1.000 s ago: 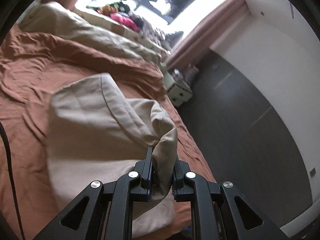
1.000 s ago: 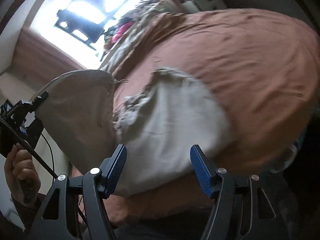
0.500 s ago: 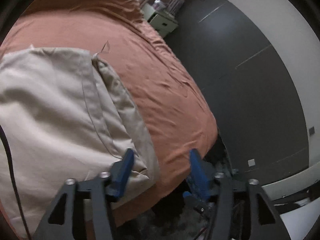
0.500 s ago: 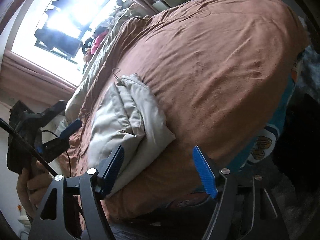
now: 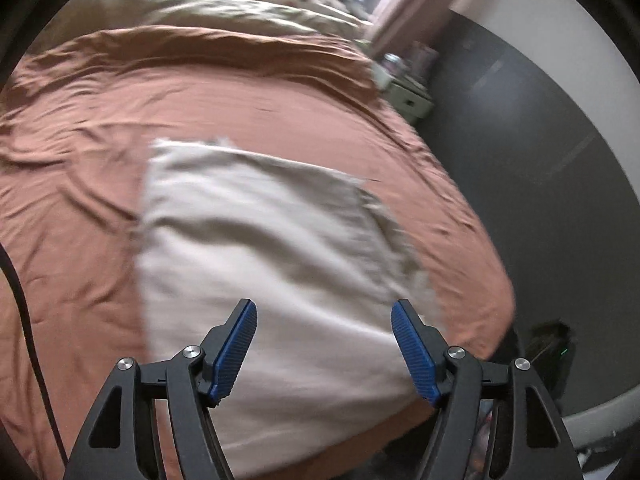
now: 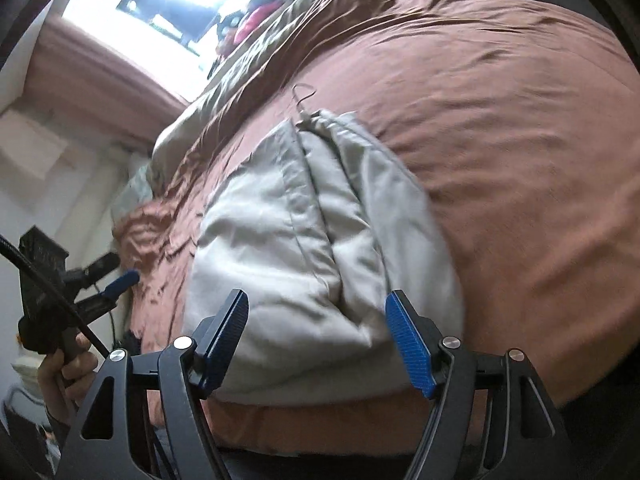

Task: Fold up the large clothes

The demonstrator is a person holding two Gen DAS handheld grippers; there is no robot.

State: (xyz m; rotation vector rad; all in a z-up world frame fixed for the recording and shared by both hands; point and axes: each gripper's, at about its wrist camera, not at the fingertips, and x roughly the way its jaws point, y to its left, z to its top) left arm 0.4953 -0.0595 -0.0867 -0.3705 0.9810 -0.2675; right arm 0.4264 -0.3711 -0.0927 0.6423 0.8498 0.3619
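A beige folded garment [image 5: 260,248] lies flat on the brown bed sheet [image 5: 100,120] near the bed's front edge. It also shows in the right wrist view [image 6: 304,240], folded into a thick stack with layered edges. My left gripper [image 5: 324,346] is open and empty, held just above the garment's near part. My right gripper [image 6: 316,340] is open and empty at the garment's near edge. The left gripper also shows in the right wrist view [image 6: 116,276], held in a hand at the far left.
A beige duvet [image 5: 200,12] is bunched at the head of the bed. A small white nightstand [image 5: 410,94] stands at the bed's right side by the dark floor [image 5: 540,180]. The bed's front edge drops off just below both grippers.
My left gripper let go of the garment's fold, opened and pulled back. The garment now lies folded flat. My right gripper stayed open and moved closer to the garment.
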